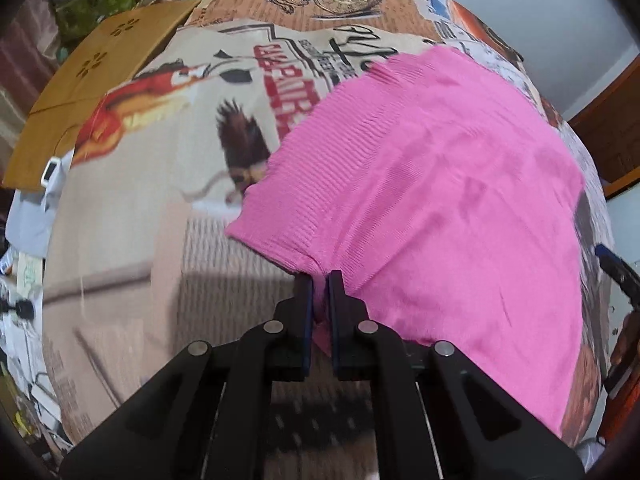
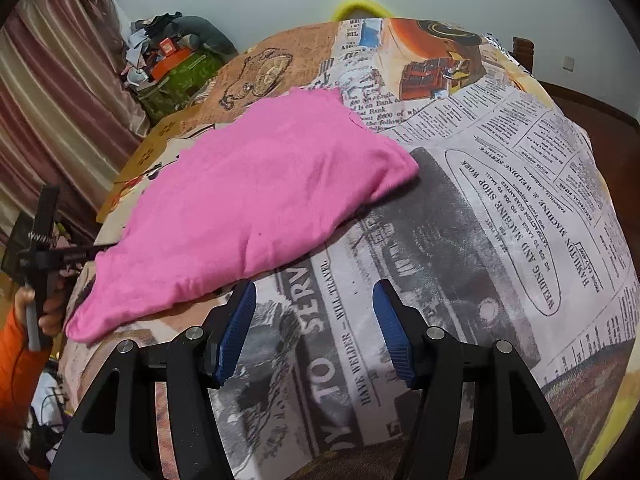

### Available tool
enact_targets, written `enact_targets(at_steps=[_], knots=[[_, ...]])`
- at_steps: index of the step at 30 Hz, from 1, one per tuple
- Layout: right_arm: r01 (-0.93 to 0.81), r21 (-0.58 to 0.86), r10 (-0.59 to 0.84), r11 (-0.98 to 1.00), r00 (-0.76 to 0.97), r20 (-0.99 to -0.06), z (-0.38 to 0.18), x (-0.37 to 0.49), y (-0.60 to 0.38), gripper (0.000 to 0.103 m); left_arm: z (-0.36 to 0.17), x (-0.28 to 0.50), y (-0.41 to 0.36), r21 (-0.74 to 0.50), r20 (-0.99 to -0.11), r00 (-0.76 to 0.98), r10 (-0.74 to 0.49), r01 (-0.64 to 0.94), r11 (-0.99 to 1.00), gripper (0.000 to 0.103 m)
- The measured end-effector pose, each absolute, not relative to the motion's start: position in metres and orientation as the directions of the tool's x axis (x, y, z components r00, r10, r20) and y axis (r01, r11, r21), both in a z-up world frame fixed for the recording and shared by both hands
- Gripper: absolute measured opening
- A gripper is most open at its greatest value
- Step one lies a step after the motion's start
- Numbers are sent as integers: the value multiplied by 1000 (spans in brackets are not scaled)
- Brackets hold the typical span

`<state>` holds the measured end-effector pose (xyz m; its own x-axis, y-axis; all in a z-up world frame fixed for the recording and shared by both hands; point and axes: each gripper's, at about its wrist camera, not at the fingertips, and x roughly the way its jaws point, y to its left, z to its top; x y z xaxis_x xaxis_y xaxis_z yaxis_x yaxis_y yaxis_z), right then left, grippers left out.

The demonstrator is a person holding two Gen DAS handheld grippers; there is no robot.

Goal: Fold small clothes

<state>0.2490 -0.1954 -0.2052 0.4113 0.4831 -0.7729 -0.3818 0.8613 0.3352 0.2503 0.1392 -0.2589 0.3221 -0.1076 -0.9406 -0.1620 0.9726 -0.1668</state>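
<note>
Pink garment (image 2: pixel 256 204) is laid on the newspaper-print cloth (image 2: pixel 500 200) covering the bench, bunched rather than flat, with its ribbed hem (image 1: pixel 320 184) turned toward the left side. Near corner of the garment is pinched between the closed jaws of the left hand-held gripper (image 1: pixel 320 280). Right hand-held gripper (image 2: pixel 314 300) is held empty, jaws apart, just beside the garment's near edge, not touching it.

Risks judged: the corner pinch looks shallow, so the knit could slip out under a pull. With one corner held, the garment could be dragged and bunched instead of folded.
</note>
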Motion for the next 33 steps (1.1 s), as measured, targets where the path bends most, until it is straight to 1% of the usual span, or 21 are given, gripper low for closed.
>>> enact_targets(at_steps=[7,11,15,20,22,25,28,29,30,32,33], knots=[[-397,334,493,855,426,-759,-193,236,-196,57,-246,215,107,-182,-937,318,-142,-100,978,6],[-395,338,497,854,429,-754,-190,230,-198,57,-240,209,92,-216,-931,319,-180,-81,973,6],[-393,338,498,855,439,-748,-185,224,-201,57,-233,210,68,-227,-925,319,-206,-31,973,6],[-399,346,507,849,430,-747,-181,217,-200,57,-224,205,49,-159,-924,348,-157,23,987,6],[-412,352,517,841,415,-749,-182,213,-194,58,-224,202,54,-136,-925,358,-128,5,991,6],[-435,343,519,832,396,-758,-184,210,-180,61,-225,195,72,-107,-923,376,-84,-42,993,7],[-458,341,525,821,371,-766,-188,210,-165,62,-223,187,91,-86,-917,396,-48,-79,993,23],[-467,342,528,815,358,-770,-190,210,-158,62,-221,183,98,-75,-913,407,-30,-95,993,33],[-473,344,531,811,349,-773,-190,210,-153,62,-219,181,103,-69,-909,417,-19,-105,992,40],[-486,355,541,799,322,-777,-193,210,-143,62,-217,175,113,-55,-900,436,6,-128,990,47],[-491,366,548,791,301,-781,-196,210,-137,62,-216,173,119,-46,-896,444,22,-143,989,49]])
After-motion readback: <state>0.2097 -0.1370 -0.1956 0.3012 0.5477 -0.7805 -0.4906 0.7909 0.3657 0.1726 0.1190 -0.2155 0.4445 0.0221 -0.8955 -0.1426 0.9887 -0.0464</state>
